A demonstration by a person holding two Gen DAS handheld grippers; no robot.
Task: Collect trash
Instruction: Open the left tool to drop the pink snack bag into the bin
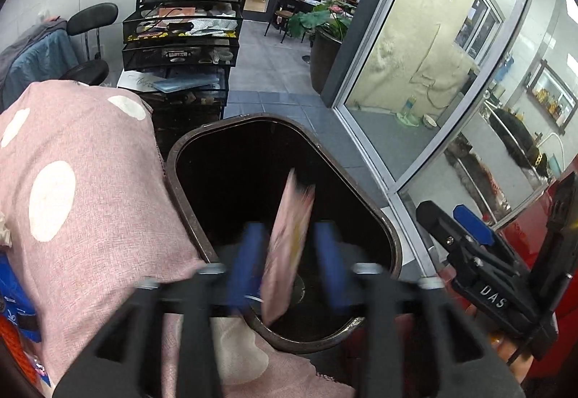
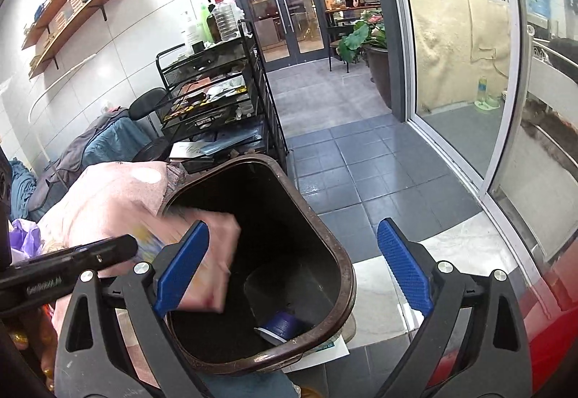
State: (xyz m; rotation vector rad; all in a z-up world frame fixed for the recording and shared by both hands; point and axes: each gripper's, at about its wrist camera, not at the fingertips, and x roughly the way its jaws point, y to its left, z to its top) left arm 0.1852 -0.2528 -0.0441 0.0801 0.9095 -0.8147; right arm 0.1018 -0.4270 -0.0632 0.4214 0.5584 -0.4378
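Item 1, brown trash bin (image 2: 336,253): open-topped, standing on grey floor tiles (image 2: 361,159), touching the pink polka-dot cloth (image 1: 90,181) on its left; a purple-lidded cup (image 2: 280,322) lies at its bottom.

Item 2, pink packet (image 1: 289,246): the trash in hand; motion-blurred, tilted, over the bin's mouth, between my left claw's (image 1: 294,264) blue pads (image 1: 249,264); a gap shows on each side of it, so I judge the fingers parted and the packet let go, though blur leaves this unsure; in the right wrist view the packet (image 2: 213,264) sits inside the rim, at the left side.

Item 3, my right claw (image 2: 292,268): spread wide, holding nothing, hovering above the bin, well apart from the packet.

Risks: the packet is near the left rim; if it tips that way it may catch the edge and land on the cloth; a pad could snag it; my left claw could knock the rim.
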